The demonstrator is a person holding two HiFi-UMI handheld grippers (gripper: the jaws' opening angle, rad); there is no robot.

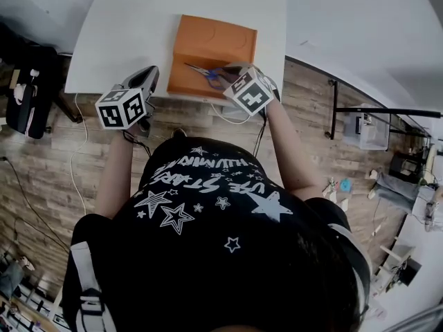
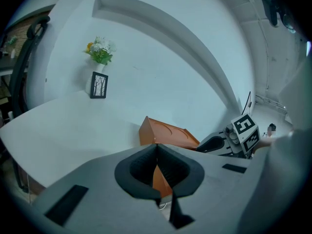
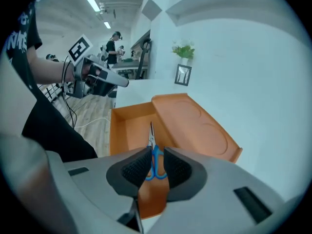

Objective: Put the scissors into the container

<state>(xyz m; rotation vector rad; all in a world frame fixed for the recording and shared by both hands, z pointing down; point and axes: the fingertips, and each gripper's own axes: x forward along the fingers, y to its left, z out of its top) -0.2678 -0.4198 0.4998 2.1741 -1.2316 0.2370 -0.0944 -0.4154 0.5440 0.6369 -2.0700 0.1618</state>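
From the head view, a white table (image 1: 138, 19) has an orange container (image 1: 214, 40) on it, near the front edge. The right gripper (image 1: 232, 71) reaches over the near side of the container. The scissors (image 1: 202, 70) stick out from its tip, and their blades point out over the container. The left gripper (image 1: 149, 78) is off to the left of the container, over the table edge, and it does not touch the container. Below the table is a wood floor (image 1: 55, 151).

In the left gripper view, the two jaws are pressed together at their tips and nothing is between them. A bit of the orange container shows through the small gap lower down. Far back on the table stand a vase of flowers (image 2: 100, 52) and a small picture frame (image 2: 99, 85). The right gripper is over at the right side.

In the right gripper view, the jaws are squeezed onto the blue handles of the scissors, one pad on each side. The thin blades point straight away from the jaws. They hang over the open box part of the container. Beside that box part is a flat orange part with round dents in it.
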